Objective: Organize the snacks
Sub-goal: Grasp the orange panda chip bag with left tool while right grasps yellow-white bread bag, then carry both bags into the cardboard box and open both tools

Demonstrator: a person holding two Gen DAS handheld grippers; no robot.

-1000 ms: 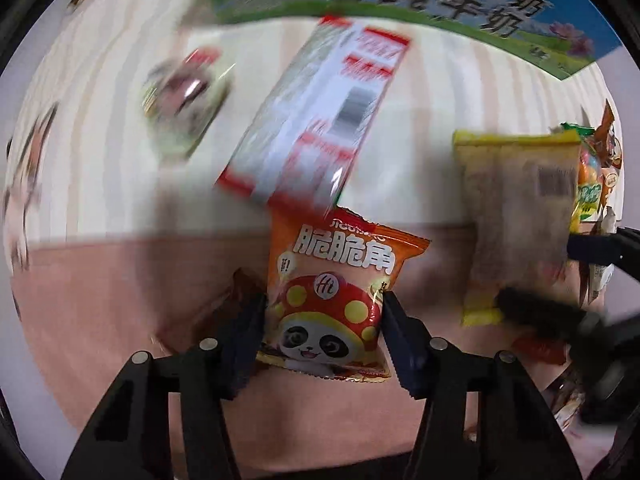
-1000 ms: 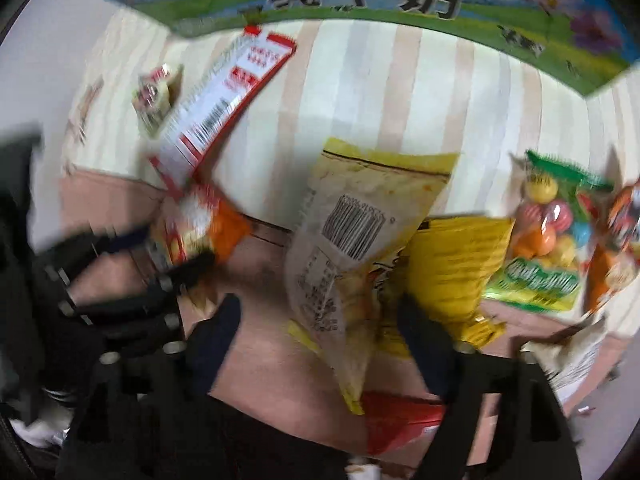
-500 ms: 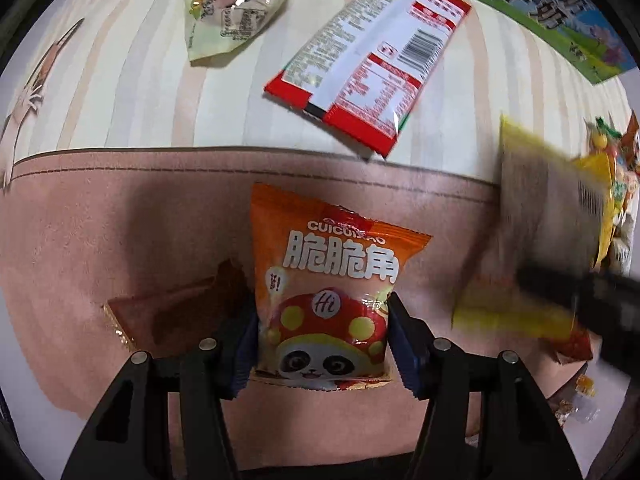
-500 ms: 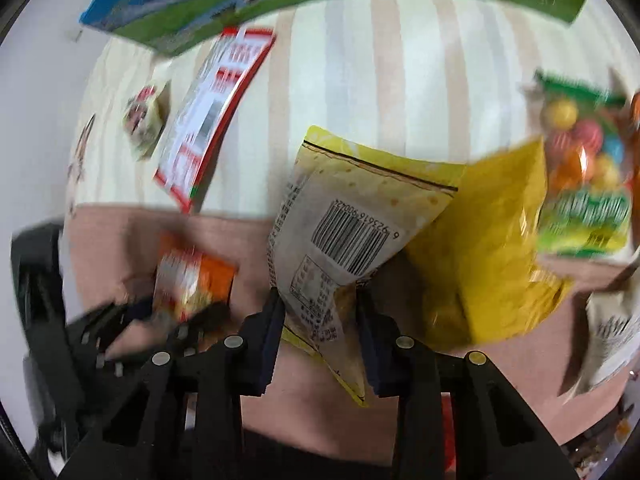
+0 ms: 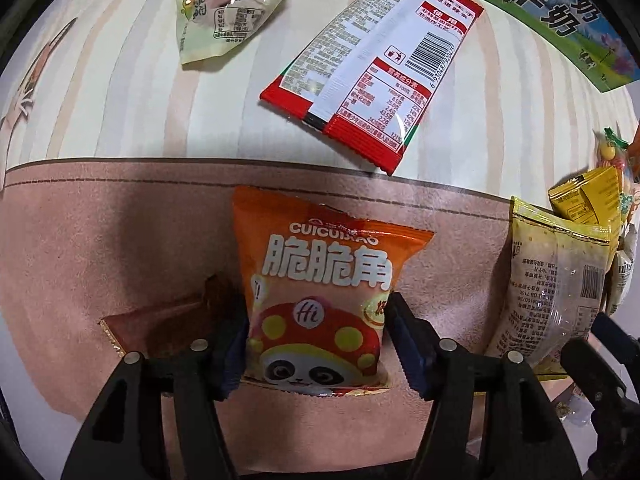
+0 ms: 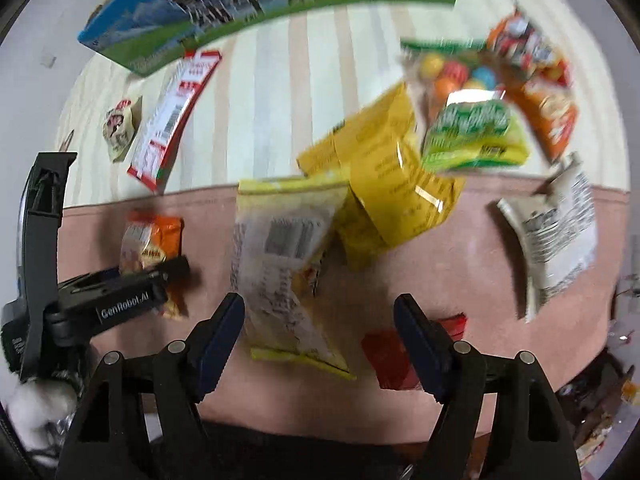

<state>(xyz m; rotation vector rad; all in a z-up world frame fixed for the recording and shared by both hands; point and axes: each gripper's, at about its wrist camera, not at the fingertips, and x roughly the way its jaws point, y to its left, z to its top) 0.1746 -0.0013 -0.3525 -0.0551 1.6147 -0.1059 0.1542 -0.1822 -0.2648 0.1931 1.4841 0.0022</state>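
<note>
Orange snack bag (image 5: 320, 288) sits clamped in the left hand-held gripper (image 5: 316, 344).

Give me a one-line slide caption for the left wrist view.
Left gripper clamps an orange panda snack bag over the pink cloth, a red-edged packet lying beyond.

Half a sec ago our right tool (image 6: 319, 340) was clamped on the pale yellow barcode bag (image 6: 286, 268); now its jaws stand wide apart & the bag lies flat on the pink strip (image 6: 460, 264), lower edge between the fingers. In the left view that bag (image 5: 556, 288) is sharp, no longer a blur. Right cam has tilted, so the candy bag (image 6: 468, 120) sits higher up.
</note>
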